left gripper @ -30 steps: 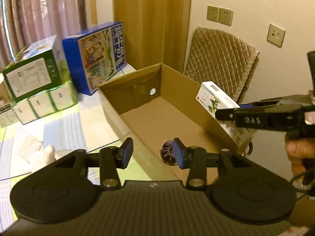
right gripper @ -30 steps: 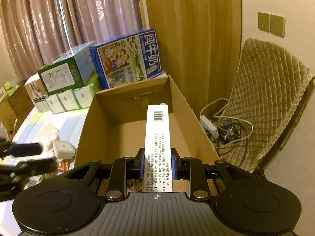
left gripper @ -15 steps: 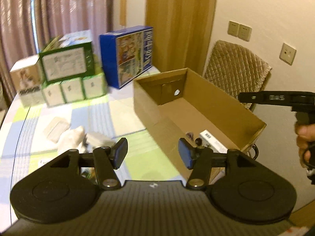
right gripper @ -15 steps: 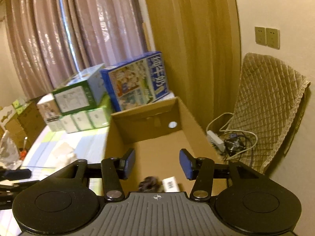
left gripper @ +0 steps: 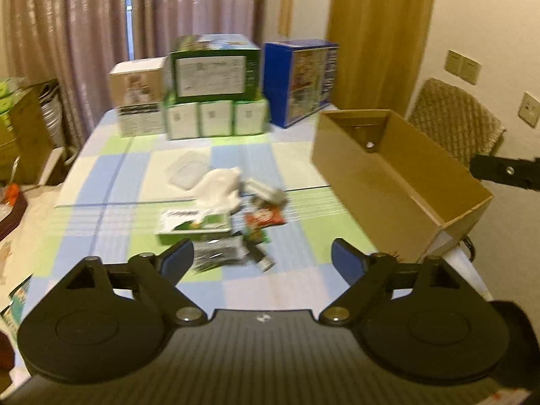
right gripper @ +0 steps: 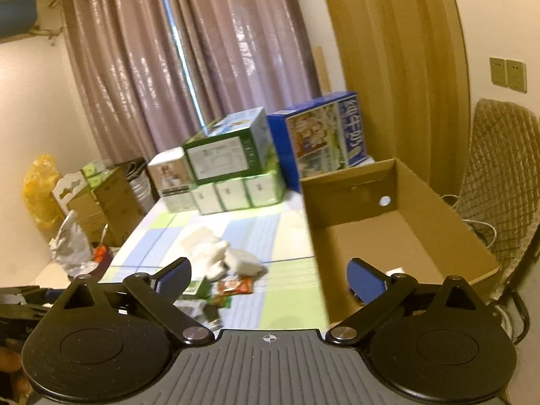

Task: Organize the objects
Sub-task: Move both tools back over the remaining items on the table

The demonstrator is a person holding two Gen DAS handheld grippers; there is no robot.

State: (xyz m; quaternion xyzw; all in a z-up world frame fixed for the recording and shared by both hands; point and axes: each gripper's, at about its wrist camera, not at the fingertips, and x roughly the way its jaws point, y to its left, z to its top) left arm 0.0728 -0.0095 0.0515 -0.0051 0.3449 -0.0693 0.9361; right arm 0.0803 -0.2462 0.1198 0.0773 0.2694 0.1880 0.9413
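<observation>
Left tongs [left gripper: 261, 256] spread, right tongs [right gripper: 270, 278] spread, both empty; brown cardboard box [left gripper: 398, 182] open-topped; blurred small clutter [left gripper: 222, 216] on checked tablecloth [left gripper: 111, 182]

Checked table [left gripper: 111, 185] bears cardboard box [left gripper: 357, 182] (open) and clutter [left gripper: 229, 216].

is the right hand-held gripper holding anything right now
No, the right hand-held gripper is open with nothing between its blue pads, and only the checked tablecloth and the cardboard box show beyond them.

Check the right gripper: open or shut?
Open. The right gripper has its fingers spread wide with nothing between them, above the table beside the cardboard box.
</observation>
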